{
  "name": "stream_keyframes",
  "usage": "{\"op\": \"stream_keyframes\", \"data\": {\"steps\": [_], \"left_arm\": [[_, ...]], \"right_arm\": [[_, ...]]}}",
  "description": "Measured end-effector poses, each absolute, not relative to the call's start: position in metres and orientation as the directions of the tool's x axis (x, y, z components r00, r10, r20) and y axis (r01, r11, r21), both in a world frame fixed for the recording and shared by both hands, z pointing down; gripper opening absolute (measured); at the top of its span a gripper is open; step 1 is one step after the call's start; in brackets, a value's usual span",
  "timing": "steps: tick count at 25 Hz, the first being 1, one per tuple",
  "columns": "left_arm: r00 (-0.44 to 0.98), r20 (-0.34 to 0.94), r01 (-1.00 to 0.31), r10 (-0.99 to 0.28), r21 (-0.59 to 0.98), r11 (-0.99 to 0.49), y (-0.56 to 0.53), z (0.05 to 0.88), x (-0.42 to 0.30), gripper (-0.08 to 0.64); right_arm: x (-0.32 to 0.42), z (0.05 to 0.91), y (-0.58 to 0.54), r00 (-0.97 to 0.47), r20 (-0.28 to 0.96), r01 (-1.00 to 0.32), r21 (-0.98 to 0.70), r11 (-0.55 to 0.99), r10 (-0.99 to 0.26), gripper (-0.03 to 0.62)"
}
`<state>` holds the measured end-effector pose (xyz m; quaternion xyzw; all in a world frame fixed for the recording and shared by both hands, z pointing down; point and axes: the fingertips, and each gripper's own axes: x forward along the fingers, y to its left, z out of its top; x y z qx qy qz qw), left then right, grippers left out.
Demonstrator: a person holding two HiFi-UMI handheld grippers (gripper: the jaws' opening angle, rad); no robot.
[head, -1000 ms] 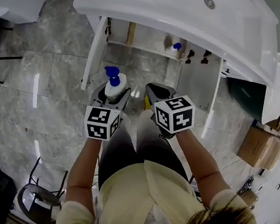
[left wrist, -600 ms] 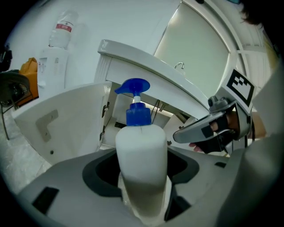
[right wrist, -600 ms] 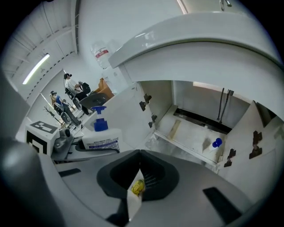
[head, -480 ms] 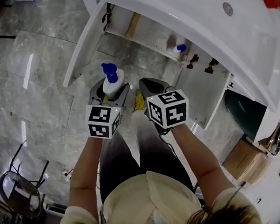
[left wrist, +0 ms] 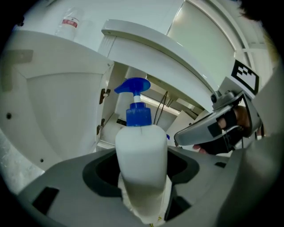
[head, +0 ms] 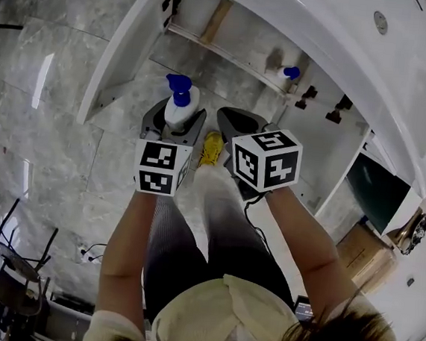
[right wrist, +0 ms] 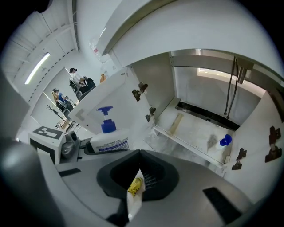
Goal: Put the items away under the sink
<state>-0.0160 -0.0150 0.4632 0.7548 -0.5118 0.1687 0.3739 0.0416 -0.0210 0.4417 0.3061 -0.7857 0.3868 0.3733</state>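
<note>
Head view, left gripper [head: 176,117]: clamped on a white pump bottle [head: 181,109] with a blue head, which sticks out past the jaws toward the open cabinet [head: 232,44] under the sink [head: 324,23].
Head view, right gripper [head: 242,121]: just beside the left one, with a packet [head: 212,149] showing yellow below it.
Head view, cabinet: the door [head: 124,45] is swung wide and a small bottle [head: 286,73] with a blue cap stands at the right of the shelf.
Left gripper view, grip: both jaws press the pump bottle's lower body, with the pump head high above them and the cabinet opening behind.
Left gripper view, risk: the bottle looks top-heavy in so low a hold. It may pivot in the jaws, or the pump may knock the sink's underside going in.
Right gripper view, grip: the jaws are closed together on the thin white packet, pinching only its top edge.
Right gripper view, cabinet: the shelf is bare at left and middle, with the small bottle at the right and pipes [right wrist: 231,88] behind.
Right gripper view, risk: the limp packet could slide out of so slight a pinch. The small bottle could be toppled by a careless reach to the right. The grippers could bump, being so close.
</note>
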Motion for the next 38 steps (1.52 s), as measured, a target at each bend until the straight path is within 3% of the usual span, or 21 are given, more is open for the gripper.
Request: {"op": "stream_keyframes", "data": {"steps": [19, 38], "left_arm": [[0.401, 0.623, -0.911, -0.672, 0.35, -0.219, -0.052, 0.543, -0.012, 0.304], [0.33, 0.649, -0.937, -0.685, 0.14, -0.319, -0.108, 0.611, -0.015, 0.304]], "right_arm": [[0.046, 0.52, -0.05, -0.512, 0.832, -0.789, -0.357, 0.501, -0.215, 0.026], [0.036, 0.578, -0.079, -0.502, 0.844, -0.768, -0.334, 0.547, -0.189, 0.026]]}}
